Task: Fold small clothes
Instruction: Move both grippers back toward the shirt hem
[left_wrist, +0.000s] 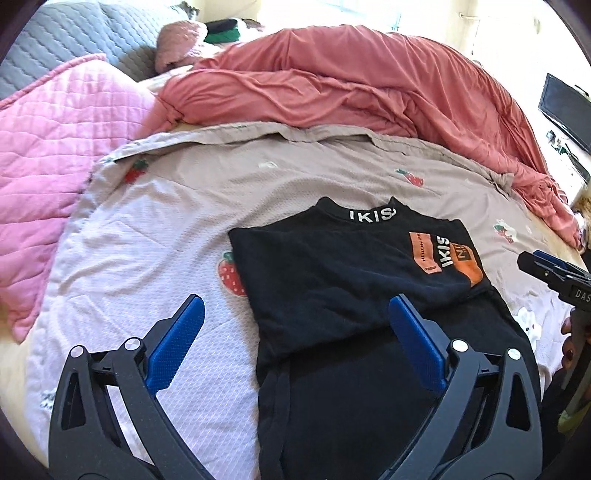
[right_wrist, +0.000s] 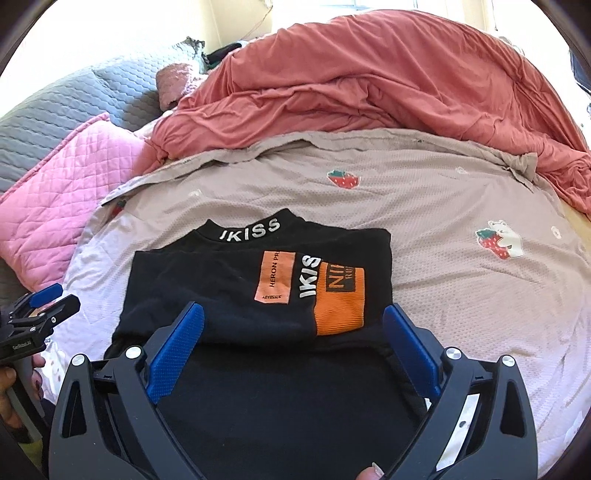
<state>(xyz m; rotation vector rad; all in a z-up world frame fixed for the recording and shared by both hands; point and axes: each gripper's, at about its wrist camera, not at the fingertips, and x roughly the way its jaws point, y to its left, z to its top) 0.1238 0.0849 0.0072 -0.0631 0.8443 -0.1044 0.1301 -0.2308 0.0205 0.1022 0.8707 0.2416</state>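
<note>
In right view only, bear print (right_wrist: 508, 242); both hand-held grippers (left_wrist: 295, 325) (right_wrist: 293, 328) agape, empty.

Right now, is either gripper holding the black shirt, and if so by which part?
Nothing is held. The left gripper and right gripper are both open above the black shirt, pads clear of it.

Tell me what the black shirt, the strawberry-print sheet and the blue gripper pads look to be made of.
Black shirt: soft matte knit, probably cotton jersey; it lies limp, with printed patches.
Strawberry-print sheet: woven or knit fabric with a fine dotted, mesh-like texture.
Blue gripper pads: likely rubber or textured plastic; a fine grid of dimples shows.
</note>
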